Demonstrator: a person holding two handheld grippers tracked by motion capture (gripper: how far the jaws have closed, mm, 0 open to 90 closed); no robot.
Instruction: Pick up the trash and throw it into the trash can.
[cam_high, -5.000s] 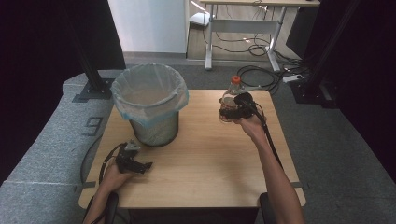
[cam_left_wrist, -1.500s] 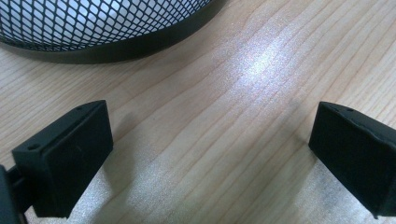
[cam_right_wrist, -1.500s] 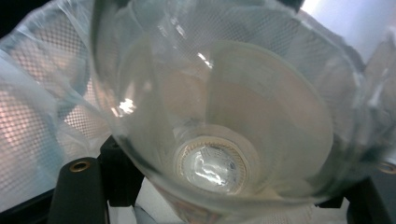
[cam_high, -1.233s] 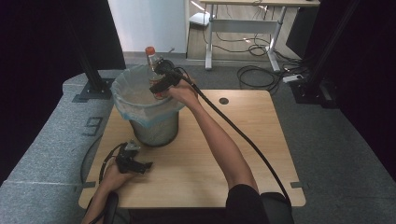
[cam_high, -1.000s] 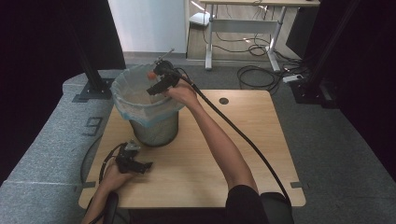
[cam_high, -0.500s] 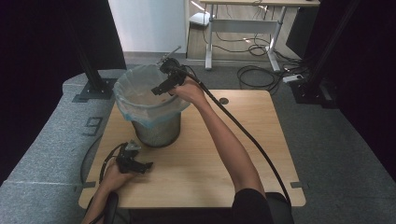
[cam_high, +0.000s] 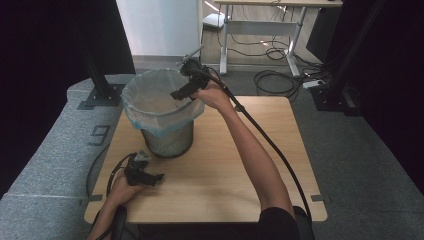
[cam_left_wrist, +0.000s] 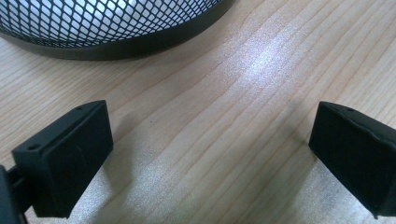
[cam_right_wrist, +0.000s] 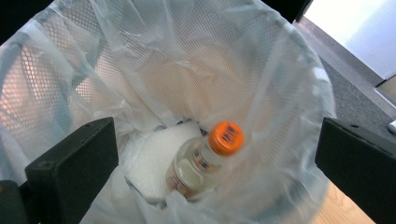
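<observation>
A black mesh waste bin (cam_high: 162, 107) lined with a clear plastic bag stands at the table's back left. My right gripper (cam_high: 179, 94) hangs over its far right rim, open, jaws spread wide. Below it in the right gripper view, a clear bottle with an orange cap (cam_right_wrist: 205, 158) lies inside the bag next to a white foam block (cam_right_wrist: 156, 163), the bottle slightly blurred. My left gripper (cam_high: 155, 177) rests open on the wood near the table's front left, empty, just in front of the bin's base (cam_left_wrist: 121, 44).
The wooden table (cam_high: 235, 170) is bare to the right of the bin. Grey carpeted floor surrounds it. A black cable (cam_high: 280, 160) trails from the right gripper along the forearm. A desk frame and cables stand behind the table.
The right gripper carried the bottle from the table's back right to over the bin and let it go; the bottle now lies inside the bag. The left gripper has stayed put.
</observation>
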